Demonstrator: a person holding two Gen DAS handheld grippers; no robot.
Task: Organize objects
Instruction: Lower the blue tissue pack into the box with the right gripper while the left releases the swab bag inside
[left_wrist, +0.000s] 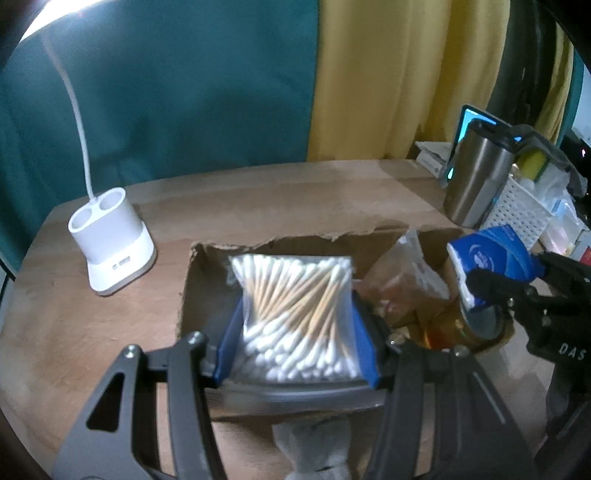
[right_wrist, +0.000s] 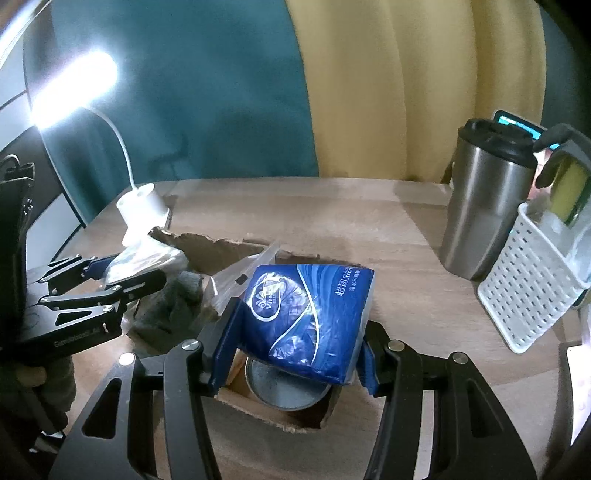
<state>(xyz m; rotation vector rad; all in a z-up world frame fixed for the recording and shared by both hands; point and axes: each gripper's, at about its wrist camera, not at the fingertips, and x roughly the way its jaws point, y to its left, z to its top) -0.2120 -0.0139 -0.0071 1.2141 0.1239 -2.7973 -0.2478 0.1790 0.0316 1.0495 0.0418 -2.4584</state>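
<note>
Over the torn cardboard box (left_wrist: 207, 258) on the bench (left_wrist: 110, 325), I have both tools loaded. My left tool (left_wrist: 295, 332) is closed on the clear bag of cotton swabs (left_wrist: 295, 295), which hangs above the box's left half. My right tool (right_wrist: 295, 332) grips the blue tissue pack (right_wrist: 310, 317) by its sides, tilted, just above the round tin (right_wrist: 284, 387) that sits in the box's near right corner.

As I read it, both items are either going into this box or coming out of it; I cannot tell which from here. Either way, I would move one tool at a time, since the two stand close and their frames could knock. The tissue pack is soft, so I would keep the squeeze light and hold it level. The swab bag is slippery plastic; I would hold it firmly and low, away from the crinkled packet (left_wrist: 406, 273) in the middle. The steel tumbler (right_wrist: 484, 206) and white basket (right_wrist: 532, 280) to the right need clearance on any swing outward.
</note>
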